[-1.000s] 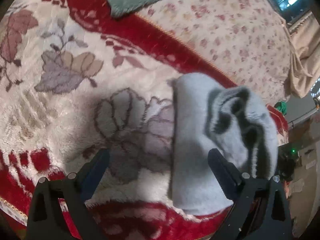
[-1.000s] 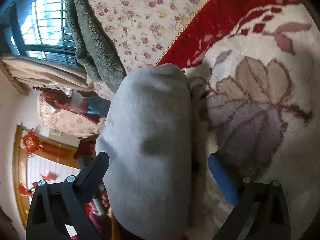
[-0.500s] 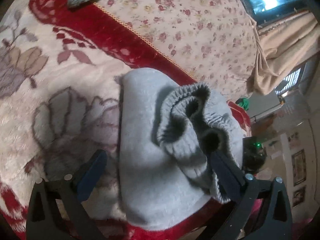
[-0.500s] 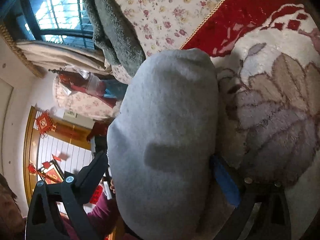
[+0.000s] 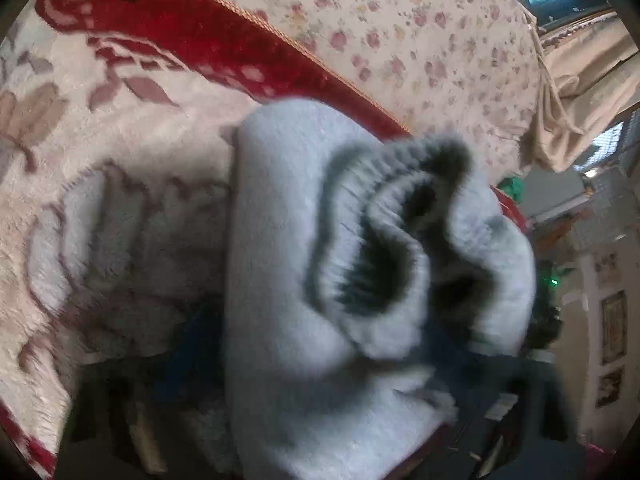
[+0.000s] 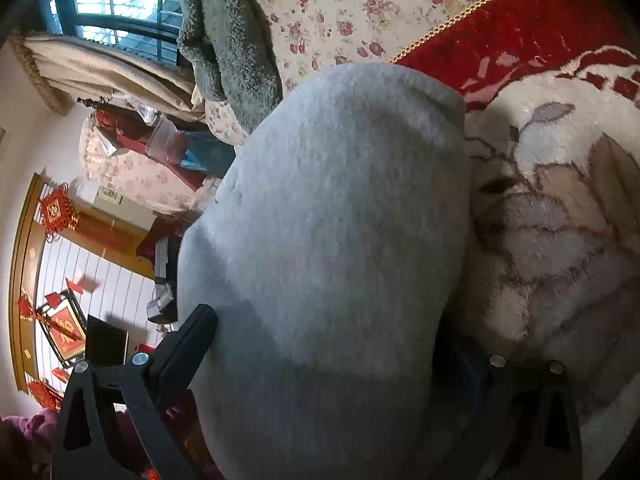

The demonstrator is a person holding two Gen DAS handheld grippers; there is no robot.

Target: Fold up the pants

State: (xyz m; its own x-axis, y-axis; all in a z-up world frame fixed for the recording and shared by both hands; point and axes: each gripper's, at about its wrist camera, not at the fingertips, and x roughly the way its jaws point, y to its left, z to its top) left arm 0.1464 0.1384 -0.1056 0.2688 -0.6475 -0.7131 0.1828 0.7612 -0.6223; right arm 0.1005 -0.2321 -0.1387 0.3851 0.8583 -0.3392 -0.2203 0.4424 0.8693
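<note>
The pants (image 5: 288, 280) are light grey fleece, folded into a thick bundle on a red and cream floral blanket (image 5: 132, 128); their ribbed waistband (image 5: 384, 216) gapes open at the bundle's end. The left view is blurred. My left gripper (image 5: 320, 360) straddles the bundle, jaws wide; its fingers are dark smears on either side. In the right wrist view the bundle (image 6: 332, 240) fills the middle. My right gripper (image 6: 324, 344) also straddles it, jaws wide, with the left finger (image 6: 188, 336) at its edge and the right finger in shadow beside it.
A rose-print sheet (image 5: 420, 40) covers the bed beyond the blanket. A grey-green fleece garment (image 6: 232, 40) lies on it near the window (image 6: 120, 4). The bed's edge is just past the bundle, with curtains (image 5: 580, 92) and room furniture beyond.
Both grippers have moved forward onto the bundle, which now fills more of each view. The left gripper is moving fast and its view has blurred. The jaws stay wide.
</note>
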